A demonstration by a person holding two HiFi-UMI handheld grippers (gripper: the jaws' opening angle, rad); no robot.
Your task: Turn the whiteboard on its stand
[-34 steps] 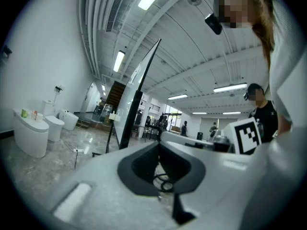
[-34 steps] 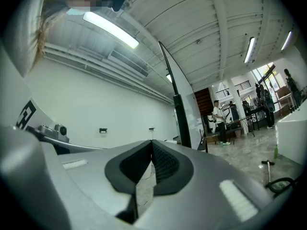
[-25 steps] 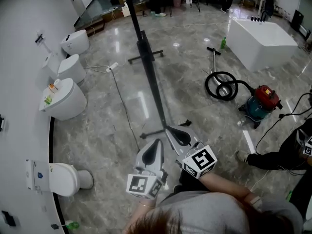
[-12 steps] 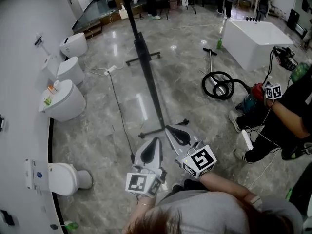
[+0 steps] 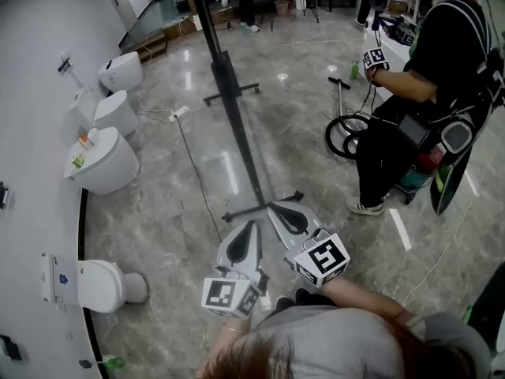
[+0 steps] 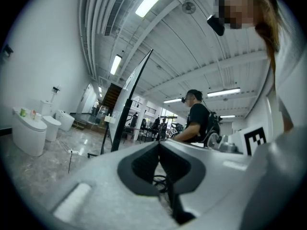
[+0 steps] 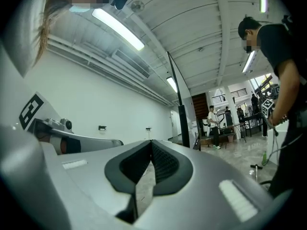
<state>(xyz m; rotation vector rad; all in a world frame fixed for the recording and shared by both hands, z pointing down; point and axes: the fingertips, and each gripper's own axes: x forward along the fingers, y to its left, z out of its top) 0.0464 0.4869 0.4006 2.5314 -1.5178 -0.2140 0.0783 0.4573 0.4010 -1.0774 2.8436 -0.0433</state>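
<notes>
Now the whiteboard (image 5: 223, 73) stands edge-on upon its stand (image 5: 237, 214). The stand's near foot lies just beyond the left hand-held gripper (image 5: 254, 226) and right hand-held gripper (image 5: 274, 208), both clenched on nothing.

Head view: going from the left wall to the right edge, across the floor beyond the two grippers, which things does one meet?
toilet with bottles on its lid → white power strip → whiteboard, seen edge-on → standing person in black

Hand-held gripper (image 7: 151, 144), jaws together, faces the whiteboard (image 7: 184, 124).
</notes>
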